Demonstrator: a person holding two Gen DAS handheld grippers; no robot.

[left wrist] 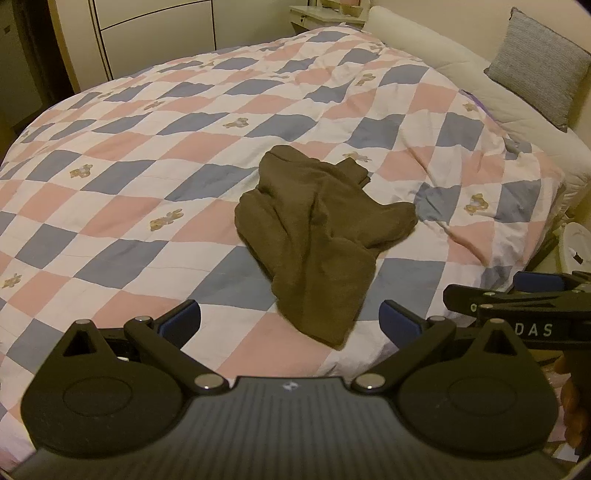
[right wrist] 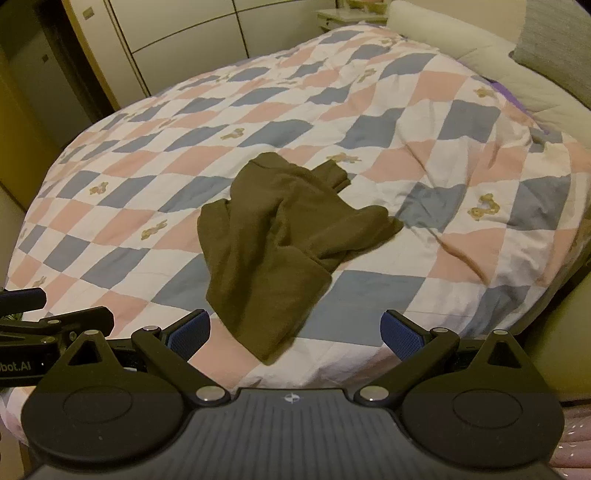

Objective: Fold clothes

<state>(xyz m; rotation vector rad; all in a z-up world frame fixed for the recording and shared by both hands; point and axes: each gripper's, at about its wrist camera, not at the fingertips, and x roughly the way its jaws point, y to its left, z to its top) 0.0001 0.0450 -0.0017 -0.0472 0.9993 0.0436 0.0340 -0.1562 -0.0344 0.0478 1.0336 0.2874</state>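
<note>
Garment (left wrist: pixel 314 236), olive-brown, crumpled in a heap mid-bed on checked quilt (left wrist: pixel 129 184), one end trailing toward 6 o'clock. Left gripper (left wrist: pixel 290 319) fingers spread wide, nothing held, hovering just short of garment's near end. Right gripper (right wrist: pixel 295 328) also spread wide and empty, near end of cloth between its blue pads (right wrist: pixel 402 336). Grey pillow (left wrist: pixel 539 66) at 1 o'clock, white wardrobe (left wrist: pixel 155 29) at 11

- Bed (left wrist: pixel 461 74) — covered by a quilt (left wrist: pixel 147 155) of pink, blue and white checks.
- Garment (left wrist: pixel 314 229) — olive-brown, crumpled, on the quilt near its front edge.
- Cushion (left wrist: pixel 543 66), grey, at the head.
</note>
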